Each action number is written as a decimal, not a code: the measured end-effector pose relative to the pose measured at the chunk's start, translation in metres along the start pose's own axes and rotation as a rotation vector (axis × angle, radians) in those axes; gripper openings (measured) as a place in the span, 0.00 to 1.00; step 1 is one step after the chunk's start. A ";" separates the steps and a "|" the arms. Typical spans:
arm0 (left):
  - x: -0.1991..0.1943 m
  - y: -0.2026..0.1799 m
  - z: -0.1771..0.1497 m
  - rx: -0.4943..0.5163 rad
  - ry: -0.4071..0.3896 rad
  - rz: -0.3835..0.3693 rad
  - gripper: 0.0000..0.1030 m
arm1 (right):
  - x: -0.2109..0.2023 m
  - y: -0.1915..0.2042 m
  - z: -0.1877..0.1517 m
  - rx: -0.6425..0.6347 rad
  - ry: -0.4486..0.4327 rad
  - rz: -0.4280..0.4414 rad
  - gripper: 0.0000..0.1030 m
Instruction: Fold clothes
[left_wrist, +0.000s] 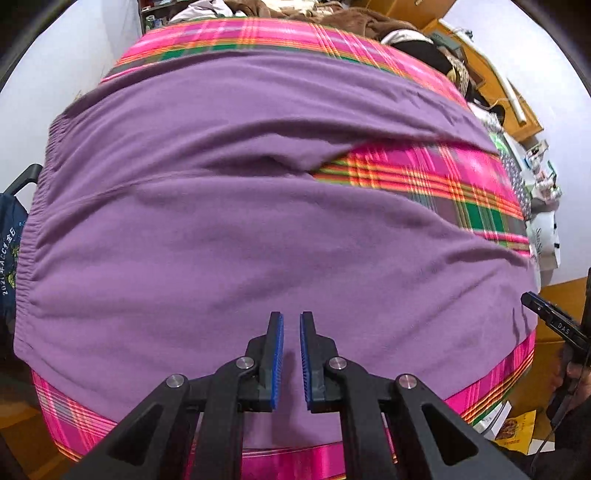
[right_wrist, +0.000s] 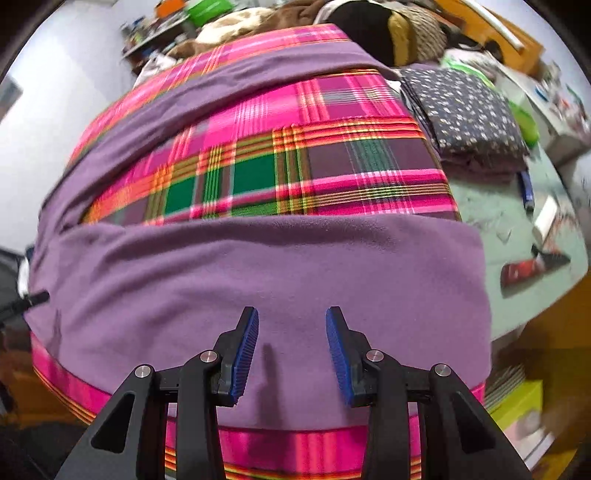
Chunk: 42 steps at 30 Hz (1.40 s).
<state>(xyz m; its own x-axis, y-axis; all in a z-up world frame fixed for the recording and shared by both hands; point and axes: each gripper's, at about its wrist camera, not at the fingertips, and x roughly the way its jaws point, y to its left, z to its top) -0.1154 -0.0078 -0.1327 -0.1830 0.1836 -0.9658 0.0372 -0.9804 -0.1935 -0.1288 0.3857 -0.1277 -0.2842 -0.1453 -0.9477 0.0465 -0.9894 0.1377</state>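
Purple trousers (left_wrist: 229, 229) cover most of my plaid sheet (left_wrist: 424, 177); waistband blurred at left edge. L gripper (left_wrist: 291, 360) nearly pressed together, empty; R gripper (right_wrist: 291, 354) spread, empty.

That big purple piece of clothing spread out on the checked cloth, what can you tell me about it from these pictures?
The purple garment looks like soft, fleecy trousers: one side ends in a gathered, elastic-looking band, the other splits into two wide legs. It lies flat, slightly wrinkled, on the pink and green checked cloth, which shows in the gap between the legs and around the edges. The left tool and right tool both hang above it with nothing between their fingers; whether the tips touch the fabric cannot be told.
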 end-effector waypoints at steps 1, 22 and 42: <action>0.002 -0.003 -0.002 0.004 0.009 0.003 0.08 | 0.002 0.001 0.000 -0.027 0.006 -0.008 0.38; -0.028 -0.010 -0.011 -0.028 -0.066 0.045 0.08 | -0.037 0.027 0.030 -0.172 -0.095 0.128 0.38; -0.033 0.093 0.063 -0.025 -0.113 0.006 0.08 | -0.013 0.107 0.065 -0.086 -0.015 0.207 0.47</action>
<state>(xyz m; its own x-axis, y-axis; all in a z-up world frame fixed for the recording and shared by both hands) -0.1679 -0.1091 -0.1077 -0.2922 0.1668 -0.9417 0.0631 -0.9792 -0.1930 -0.1821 0.2813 -0.0821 -0.2746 -0.3458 -0.8972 0.1865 -0.9345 0.3031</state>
